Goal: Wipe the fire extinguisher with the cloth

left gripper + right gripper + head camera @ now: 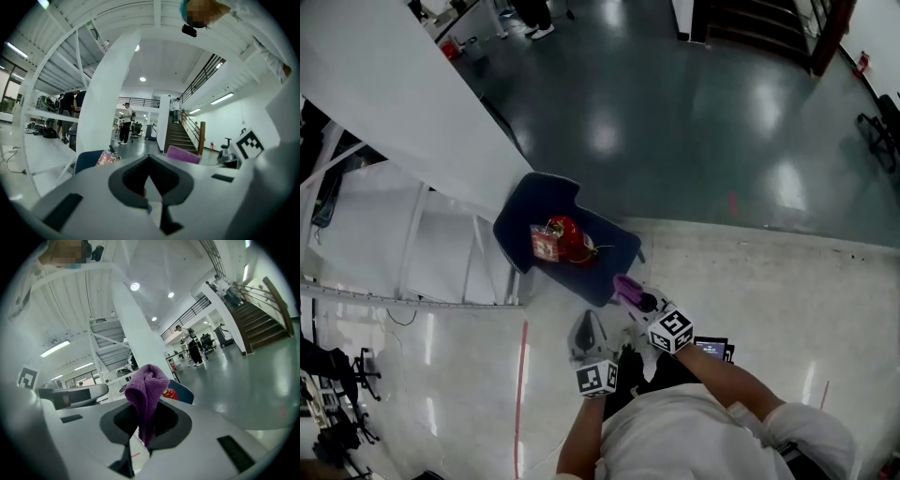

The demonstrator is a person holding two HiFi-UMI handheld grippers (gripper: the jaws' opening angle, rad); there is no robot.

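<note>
A red fire extinguisher (pixel 569 238) with a paper tag lies on a dark blue chair (pixel 530 202) just ahead of me. It also shows low in the left gripper view (pixel 107 158) and behind the cloth in the right gripper view (pixel 171 393). My right gripper (pixel 627 288) is shut on a purple cloth (pixel 146 391), which sticks up from between its jaws a short way from the chair's near edge. My left gripper (pixel 587 325) hovers beside it, nearer to me, its jaws together with nothing between them (pixel 149 174). The cloth (pixel 183 154) is visible from there too.
A broad white slanted column (pixel 403 94) and white steel framing (pixel 412 244) stand left of the chair. A red line (pixel 522 394) runs along the pale floor. Beyond lies a dark glossy floor, with stairs (pixel 180 136) and people standing far off (pixel 124 123).
</note>
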